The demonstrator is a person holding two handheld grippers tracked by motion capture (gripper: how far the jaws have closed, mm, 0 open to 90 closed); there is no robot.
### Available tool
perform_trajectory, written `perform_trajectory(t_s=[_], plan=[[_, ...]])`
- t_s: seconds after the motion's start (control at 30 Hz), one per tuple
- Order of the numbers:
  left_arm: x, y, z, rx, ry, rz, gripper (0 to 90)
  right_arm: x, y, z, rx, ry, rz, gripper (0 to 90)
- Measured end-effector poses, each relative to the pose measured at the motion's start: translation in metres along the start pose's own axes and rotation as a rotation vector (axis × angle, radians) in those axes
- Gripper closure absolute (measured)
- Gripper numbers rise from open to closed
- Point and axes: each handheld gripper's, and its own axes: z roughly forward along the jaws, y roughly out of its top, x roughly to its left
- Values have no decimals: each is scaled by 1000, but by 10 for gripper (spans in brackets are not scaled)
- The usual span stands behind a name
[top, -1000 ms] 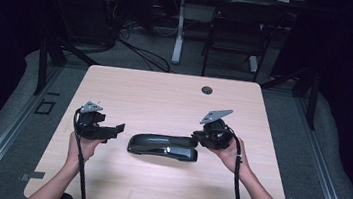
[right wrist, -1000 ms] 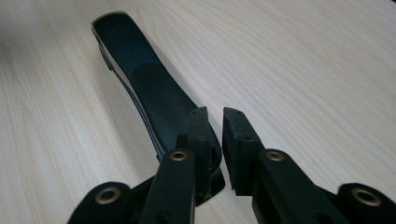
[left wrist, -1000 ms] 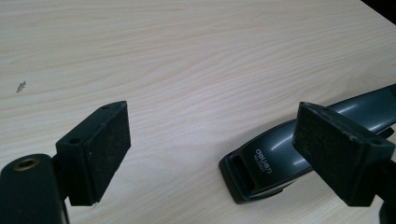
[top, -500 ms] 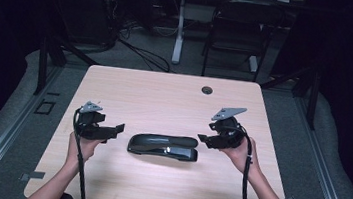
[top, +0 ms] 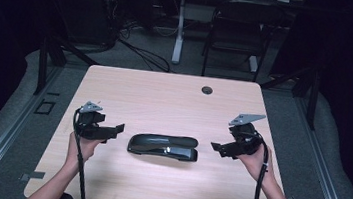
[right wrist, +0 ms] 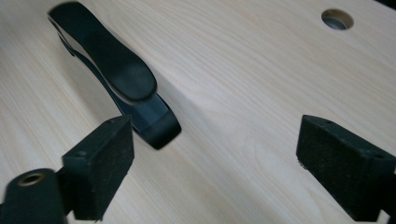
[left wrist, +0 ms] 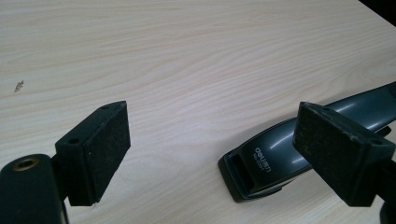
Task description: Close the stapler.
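Bare tabletop (top: 165,93) around central stapler (top: 163,146), left gripper (top: 116,130) and right gripper (top: 216,148) flanking, fingers wide, empty.

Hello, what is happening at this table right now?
A person holds a gripper in each hand over a wooden table. A black stapler lies flat between them, touched by neither. The right gripper has just been opening its jaws, with nothing between them. The left gripper is open too, beside the stapler's other end.
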Motion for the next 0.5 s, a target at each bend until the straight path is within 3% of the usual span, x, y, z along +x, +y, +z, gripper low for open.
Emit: perform_trajectory(t_s=[0.13,0.33,0.5], plan=[[0,0,1,-1,0,0,112,-8,-12,-1,32,-16,33,33],[0,0,1,12,-4,-2,111,-15,-30,7,92,-17,65,22],[0,0,3,10,-2,0,109,-15,-35,18,144,-19,51,9]])
